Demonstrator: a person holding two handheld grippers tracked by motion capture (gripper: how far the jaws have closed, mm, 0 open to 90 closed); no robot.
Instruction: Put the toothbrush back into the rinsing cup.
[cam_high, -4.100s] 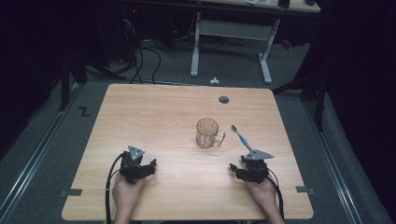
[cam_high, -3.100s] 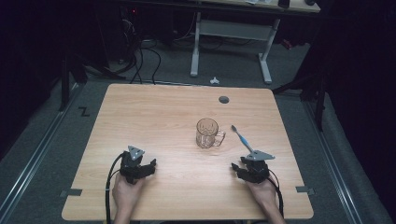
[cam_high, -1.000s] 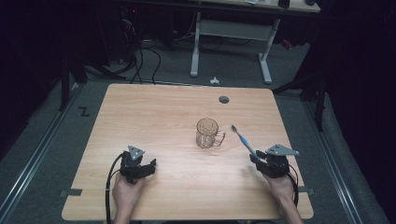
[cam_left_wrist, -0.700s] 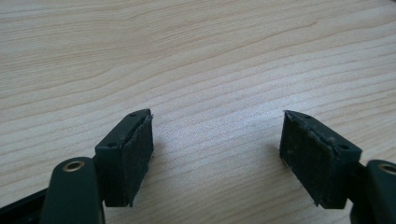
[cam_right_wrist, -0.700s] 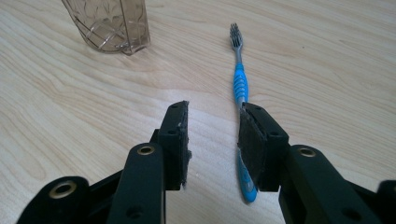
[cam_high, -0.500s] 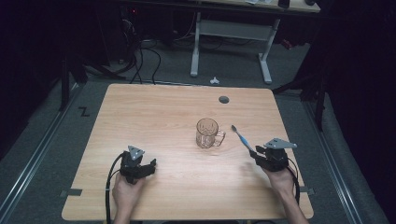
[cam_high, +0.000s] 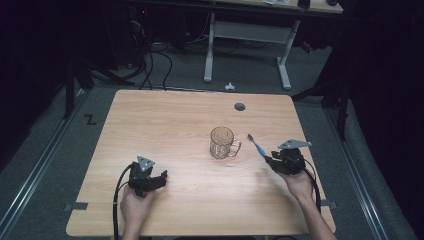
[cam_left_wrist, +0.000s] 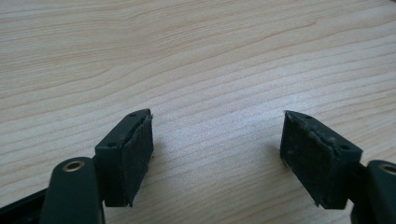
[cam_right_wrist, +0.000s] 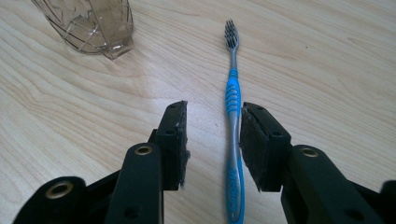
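A blue and grey toothbrush (cam_high: 257, 146) lies flat on the wooden table (cam_high: 170, 115), bristles pointing away, just right of a clear glass mug (cam_high: 221, 142). My right gripper (cam_high: 270, 161) sits low at the near end of the brush. In the right gripper view its jaws straddle the toothbrush (cam_right_wrist: 232, 100) handle; the handle lies against the right-hand pad (cam_right_wrist: 250, 140), with a gap to the other one. That gripper (cam_right_wrist: 212, 116) is open. The mug (cam_right_wrist: 88, 23) stands upper left there. My left gripper (cam_high: 159, 178) rests open near the front left, with bare wood between its fingers (cam_left_wrist: 217, 126).
A dark round grommet hole (cam_high: 240, 106) sits near the table's far edge. Beyond it, on the grey floor, lie a small white object (cam_high: 229, 86) and the white legs of another desk (cam_high: 245, 37). Cables trail behind both grippers toward the front edge.
My right gripper has moved forward and right from the table's front to the toothbrush's near end. Its jaws now flank the handle. The left gripper has stayed put.
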